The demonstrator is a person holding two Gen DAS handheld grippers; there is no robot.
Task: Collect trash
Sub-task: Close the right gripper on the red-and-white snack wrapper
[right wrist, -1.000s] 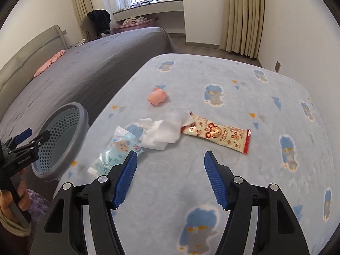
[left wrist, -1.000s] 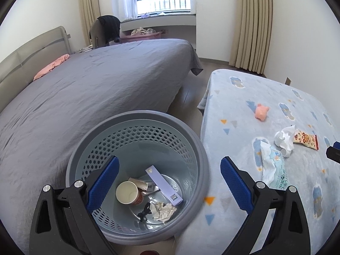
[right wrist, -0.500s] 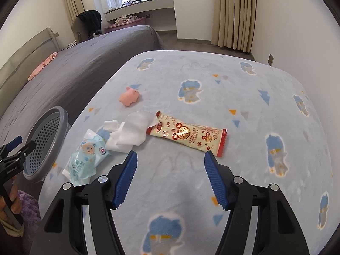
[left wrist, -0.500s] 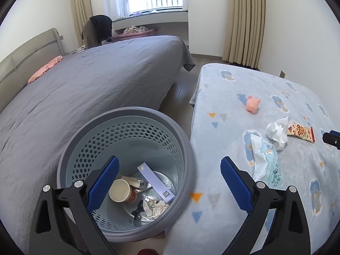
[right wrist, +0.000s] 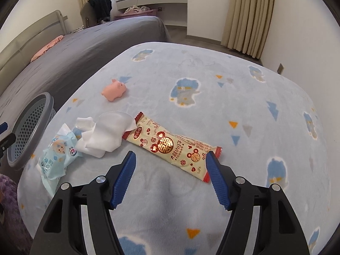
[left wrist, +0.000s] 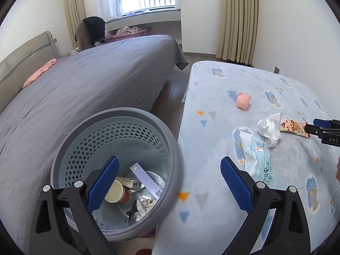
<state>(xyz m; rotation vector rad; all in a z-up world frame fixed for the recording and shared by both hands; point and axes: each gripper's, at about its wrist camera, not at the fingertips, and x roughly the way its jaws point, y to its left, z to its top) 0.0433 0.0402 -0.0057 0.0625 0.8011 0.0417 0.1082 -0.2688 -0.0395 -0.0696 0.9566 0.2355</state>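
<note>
A cream and red snack wrapper (right wrist: 172, 145) lies on the light blue blanket (right wrist: 212, 97), just ahead of my open, empty right gripper (right wrist: 171, 157). A crumpled white tissue (right wrist: 104, 133) and a blue wet-wipe pack (right wrist: 57, 155) lie to its left. In the left wrist view I see the wrapper (left wrist: 294, 126), the tissue (left wrist: 269, 127) and the pack (left wrist: 258, 161). My left gripper (left wrist: 167, 178) is open and empty above the grey perforated trash basket (left wrist: 170, 148), which holds a paper cup (left wrist: 116, 193), a purple strip and scraps.
A pink pig toy (right wrist: 113, 89) sits on the blanket beyond the trash. A grey bed (left wrist: 85, 80) lies left of the basket (right wrist: 27, 125), with a strip of floor between the beds. Curtains, a window and a chair with dark clothes stand at the back.
My right gripper has moved forward and down toward the snack wrapper, which now lies close in front of the fingertips. The left view has shifted right, with more of the blue blanket in view.
</note>
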